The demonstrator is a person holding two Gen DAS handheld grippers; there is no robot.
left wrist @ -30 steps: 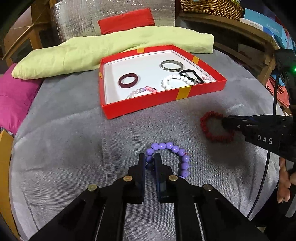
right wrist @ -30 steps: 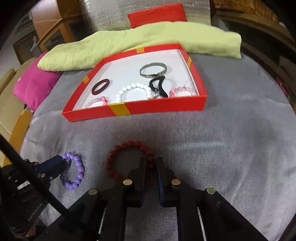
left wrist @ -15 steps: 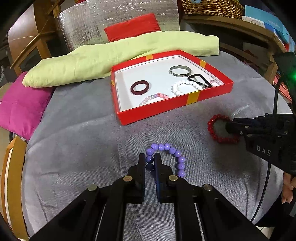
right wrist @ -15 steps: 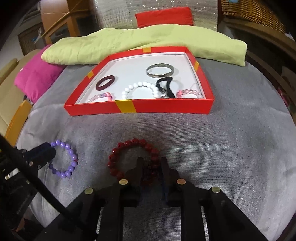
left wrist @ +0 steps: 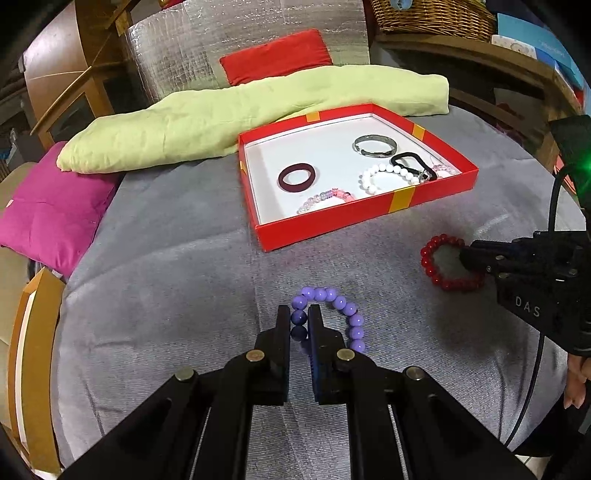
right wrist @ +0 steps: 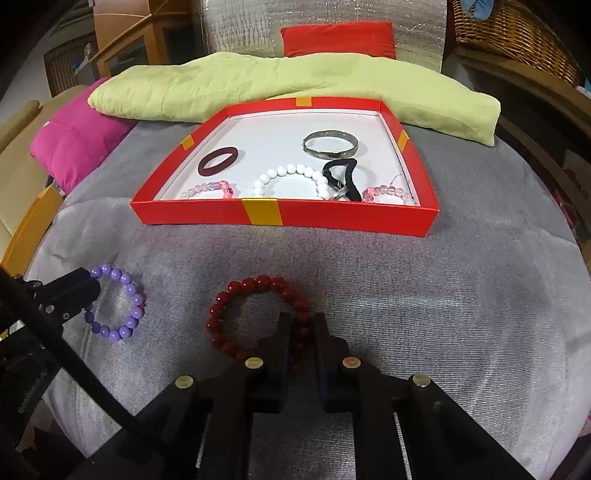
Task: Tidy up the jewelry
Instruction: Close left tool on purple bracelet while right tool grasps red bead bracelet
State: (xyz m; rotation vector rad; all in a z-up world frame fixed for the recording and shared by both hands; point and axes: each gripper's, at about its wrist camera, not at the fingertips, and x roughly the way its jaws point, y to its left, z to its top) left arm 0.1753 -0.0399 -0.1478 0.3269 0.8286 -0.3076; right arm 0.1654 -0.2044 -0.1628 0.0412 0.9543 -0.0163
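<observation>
A purple bead bracelet [left wrist: 345, 312] lies on the grey cloth, and my left gripper [left wrist: 298, 322] is shut on the beads at its left side. To the right lies a dark red bead bracelet [right wrist: 236, 295]. My right gripper [right wrist: 302, 329] is closing its jaws on the right side of that loop, with beads pinched between the pads. Each gripper shows in the other view: the right gripper [left wrist: 466, 258] and the left gripper [right wrist: 90, 286]. Behind them, a red box [right wrist: 332, 218] holds a silver bangle [right wrist: 330, 144], a dark ring [right wrist: 218, 161], a white bead bracelet [right wrist: 291, 177] and other pieces.
A long light green cushion [left wrist: 258, 110] lies behind the box, beside a pink cushion [left wrist: 51, 218] at the left and a red one [left wrist: 275, 59] further back. A wicker basket [left wrist: 432, 16] stands at the back right. A wooden chair edge [left wrist: 26, 332] borders the table's left side.
Both views have tipped upward, so more of the back of the room shows. The right jaws spread a little around the red beads, then drew in. Both bracelets still lie on the cloth.
</observation>
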